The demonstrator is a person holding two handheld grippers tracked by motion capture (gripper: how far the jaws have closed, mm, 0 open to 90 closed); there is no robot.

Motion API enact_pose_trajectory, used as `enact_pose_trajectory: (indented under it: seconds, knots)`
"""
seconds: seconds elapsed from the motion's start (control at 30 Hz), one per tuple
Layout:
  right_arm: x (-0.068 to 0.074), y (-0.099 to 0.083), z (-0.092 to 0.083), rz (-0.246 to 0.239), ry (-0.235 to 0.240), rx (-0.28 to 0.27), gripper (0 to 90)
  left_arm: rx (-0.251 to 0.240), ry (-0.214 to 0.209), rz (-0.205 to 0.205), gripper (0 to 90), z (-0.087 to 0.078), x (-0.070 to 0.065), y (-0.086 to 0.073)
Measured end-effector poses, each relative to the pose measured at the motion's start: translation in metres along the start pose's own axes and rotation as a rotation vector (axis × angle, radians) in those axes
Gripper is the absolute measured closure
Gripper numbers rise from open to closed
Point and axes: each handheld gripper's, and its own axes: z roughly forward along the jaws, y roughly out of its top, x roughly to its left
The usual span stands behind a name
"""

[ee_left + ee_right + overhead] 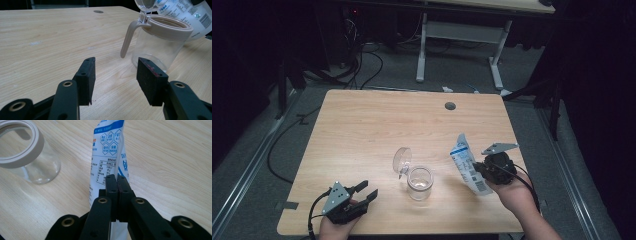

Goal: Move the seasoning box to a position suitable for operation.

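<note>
A glossy white-and-blue printed pouch [110,152] stands pinched flat between the right gripper [117,181] pads. Beside them sits a clear glass jar [419,183], beige-rimmed, lid flipped up. The left gripper [116,75] gapes empty, just short of it.

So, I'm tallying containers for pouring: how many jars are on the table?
1. The clear jar stands near the table's front edge, lid flipped open, between the two grippers.

High view: above, looking forward-down. Gripper views: low, close, along own jaws. Shared: clear glass jar with beige collar [419,182] [160,42] [23,152].
</note>
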Motion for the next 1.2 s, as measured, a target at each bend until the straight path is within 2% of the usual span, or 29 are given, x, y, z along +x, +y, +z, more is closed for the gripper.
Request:
enact_pose_trajectory:
  seconds: [0.27, 0.37, 0.4, 0.43, 0.47, 0.53, 0.57, 0.9, 1.2]
  knots:
    - [0.002, 0.007, -0.006, -0.027, 0.022, 0.038, 89.8, 0.009, -0.003, 0.005, 50.1, 0.002, -0.001, -0.002]
    - [0.003, 0.010, -0.005, -0.032, 0.029, 0.070, 89.8, 0.010, -0.003, 0.006, 50.1, 0.002, -0.002, -0.003]
    - [0.005, 0.011, -0.003, -0.048, 0.023, 0.104, 89.8, 0.010, -0.004, 0.005, 50.1, 0.001, -0.002, -0.003]
    - [0.005, 0.011, -0.003, -0.048, 0.023, 0.104, 89.8, 0.010, -0.004, 0.005, 50.1, 0.001, -0.002, -0.003]
    - [0.006, 0.013, -0.002, -0.058, 0.025, 0.129, 89.9, 0.011, -0.004, 0.005, 50.1, 0.001, -0.002, -0.003]
    - [0.007, 0.014, -0.002, -0.063, 0.026, 0.137, 89.9, 0.013, -0.004, 0.006, 50.1, 0.001, -0.002, -0.004]
    - [0.008, 0.017, -0.001, -0.068, 0.033, 0.162, 89.9, 0.013, -0.004, 0.004, 50.1, 0.001, -0.002, -0.004]
    - [0.009, 0.023, 0.001, -0.062, 0.042, 0.233, 89.9, 0.013, -0.006, 0.002, 50.2, 0.002, -0.003, -0.005]
    - [0.003, 0.024, 0.001, -0.055, 0.042, 0.296, 89.9, 0.019, -0.004, 0.013, 50.3, 0.002, -0.003, -0.007]
